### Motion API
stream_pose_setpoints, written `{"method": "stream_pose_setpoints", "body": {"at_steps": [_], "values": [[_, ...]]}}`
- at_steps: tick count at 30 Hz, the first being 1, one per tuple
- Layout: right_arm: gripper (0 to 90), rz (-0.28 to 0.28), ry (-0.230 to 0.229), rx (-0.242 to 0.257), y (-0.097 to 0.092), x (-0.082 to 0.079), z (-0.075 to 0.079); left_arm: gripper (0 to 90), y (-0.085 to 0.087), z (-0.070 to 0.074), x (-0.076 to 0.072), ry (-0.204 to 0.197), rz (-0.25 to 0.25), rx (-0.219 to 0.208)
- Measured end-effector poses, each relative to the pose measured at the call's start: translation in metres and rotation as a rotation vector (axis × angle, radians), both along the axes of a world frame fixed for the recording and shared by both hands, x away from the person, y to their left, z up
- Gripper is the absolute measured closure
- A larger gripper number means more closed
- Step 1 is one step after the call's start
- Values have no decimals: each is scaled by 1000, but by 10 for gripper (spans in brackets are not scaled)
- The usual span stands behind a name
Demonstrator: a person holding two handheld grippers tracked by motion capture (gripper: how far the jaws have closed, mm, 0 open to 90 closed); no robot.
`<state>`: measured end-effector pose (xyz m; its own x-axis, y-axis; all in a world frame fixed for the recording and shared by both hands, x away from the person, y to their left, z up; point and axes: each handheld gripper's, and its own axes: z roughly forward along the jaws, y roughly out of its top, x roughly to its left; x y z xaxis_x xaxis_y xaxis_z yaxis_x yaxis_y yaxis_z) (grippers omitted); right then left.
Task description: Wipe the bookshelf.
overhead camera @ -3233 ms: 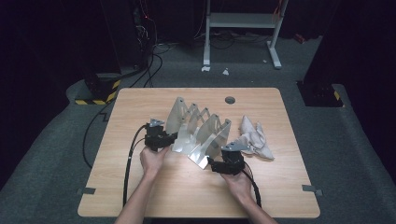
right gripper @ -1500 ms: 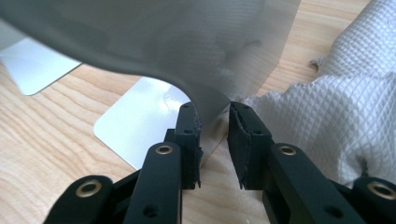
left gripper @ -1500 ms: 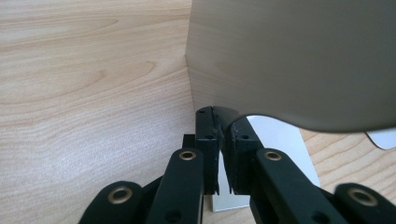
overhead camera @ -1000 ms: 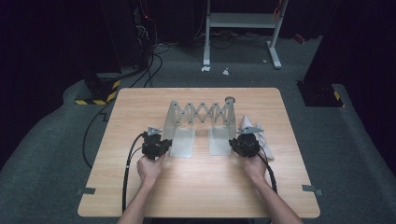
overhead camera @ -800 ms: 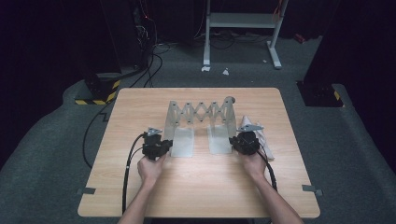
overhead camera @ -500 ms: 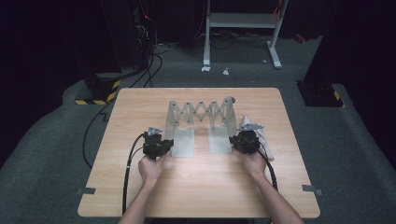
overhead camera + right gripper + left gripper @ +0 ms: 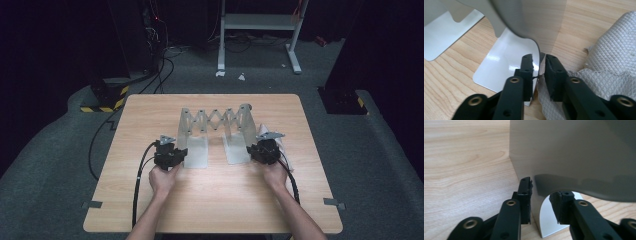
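Note:
A silver metal rack [image 7: 215, 120] with a scissor lattice between two end plates stands across the middle of the table. My left gripper [image 7: 177, 152] is at the left end plate [image 7: 574, 157]. Its jaws [image 7: 542, 192] straddle the upright sheet's edge and have just been opening, with a gap at one pad. My right gripper [image 7: 255, 150] is at the right end plate [image 7: 541, 22]. The plate's thin edge stands between its jaws [image 7: 538, 60], which have just been opening too and stand slightly off it.
A crumpled grey-white quilted cloth [image 7: 609, 62] lies right beside the right gripper, against the rack's right foot [image 7: 235, 150]. The wooden table [image 7: 150, 115] has bare room in front and at the left. Black cables trail from both grippers toward the near edge.
About three seconds ago the rack lay askew; now it stands stretched straight across the table, hands further apart. In the last second the hands hardly moved.

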<state>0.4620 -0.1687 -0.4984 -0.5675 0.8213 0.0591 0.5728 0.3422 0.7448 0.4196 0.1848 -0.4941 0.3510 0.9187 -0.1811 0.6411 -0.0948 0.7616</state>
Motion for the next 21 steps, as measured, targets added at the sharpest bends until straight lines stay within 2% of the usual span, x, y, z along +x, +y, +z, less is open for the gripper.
{"method": "stream_pose_setpoints", "body": {"at_steps": [5,8,10,21], "values": [[618,-1,-21,27,-3,-5,3,558,2,2,-2,-21,-8,5],[575,-3,-24,67,-9,-10,4,511,6,3,-5,-28,-8,-15],[540,-6,-35,61,-13,-14,5,489,8,3,-7,-35,-9,-11],[534,-43,-78,90,-38,-32,13,445,21,8,-21,-61,-20,-17]]}}
